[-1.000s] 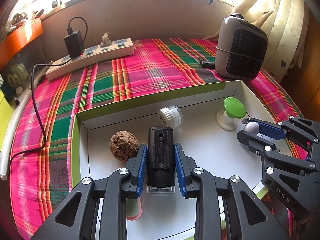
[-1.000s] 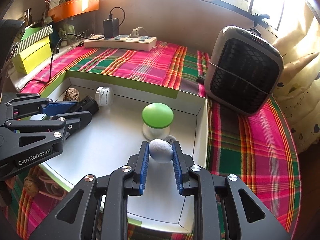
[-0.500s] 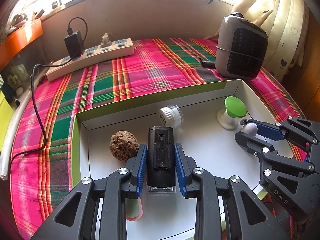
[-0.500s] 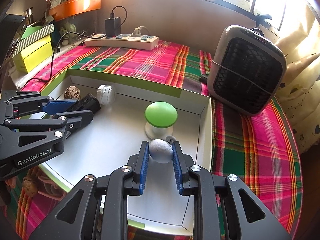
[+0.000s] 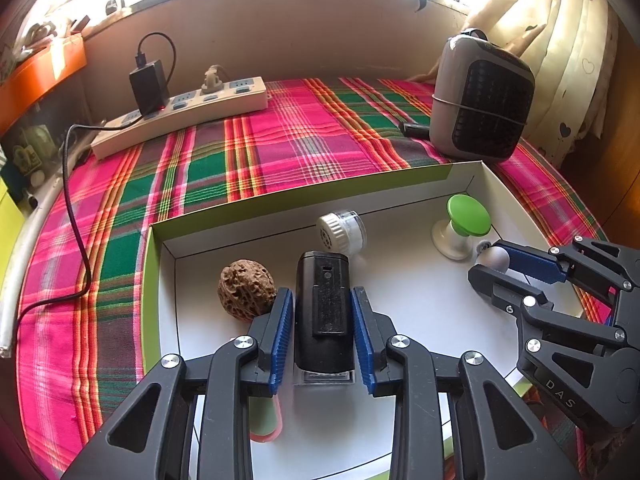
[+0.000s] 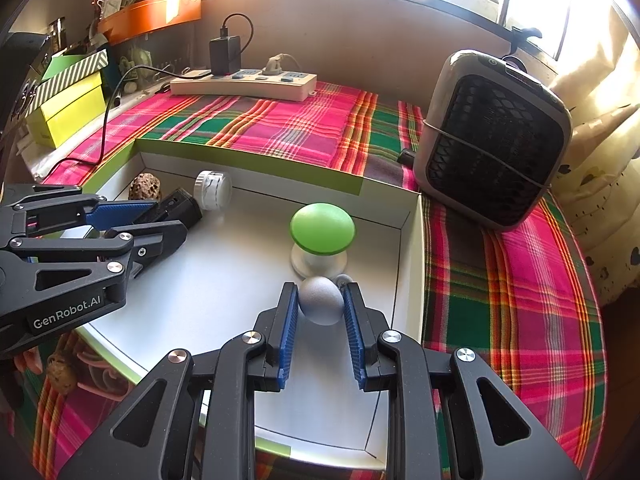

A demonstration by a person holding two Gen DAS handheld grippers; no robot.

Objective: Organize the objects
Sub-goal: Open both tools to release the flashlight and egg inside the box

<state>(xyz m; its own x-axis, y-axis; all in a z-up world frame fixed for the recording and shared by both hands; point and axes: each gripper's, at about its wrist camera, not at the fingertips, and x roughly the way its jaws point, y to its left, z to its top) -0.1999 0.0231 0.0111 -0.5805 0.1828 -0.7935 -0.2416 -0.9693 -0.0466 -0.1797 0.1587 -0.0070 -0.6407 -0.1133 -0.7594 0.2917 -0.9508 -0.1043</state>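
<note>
A shallow box (image 5: 192, 216) with white inside and lime-green outer walls lies on a tabletop covered by a pink, green and orange plaid cloth (image 5: 248, 152). Inside it, the left gripper (image 5: 322, 312) straddles a black, oblong device (image 5: 323, 308) with a ribbed clip-like panel on its top and a clear label window at its near end; the gripper's jaws are opening, and thin gaps show between the blue ribbed pads and the device's sides, so it seems to rest on the box floor rather than be held, though the fisheye view leaves that slightly uncertain. Just left of it, touching the left finger, sits a brown, deeply wrinkled walnut (image 5: 246, 290). Beyond the device a small white cylinder (image 5: 342, 231) with a perforated cap and clear body lies on its side near the far wall. Toward the box's right corner, the right gripper (image 6: 321, 300) clamps a smooth, pale grey egg-shaped ball (image 6: 321, 300) between its pads, low over the floor, just in front of an upright mushroom-shaped piece (image 6: 322, 236) with a green domed top and white base. A small metal part (image 6: 344, 279) peeks out beside the ball.
</note>
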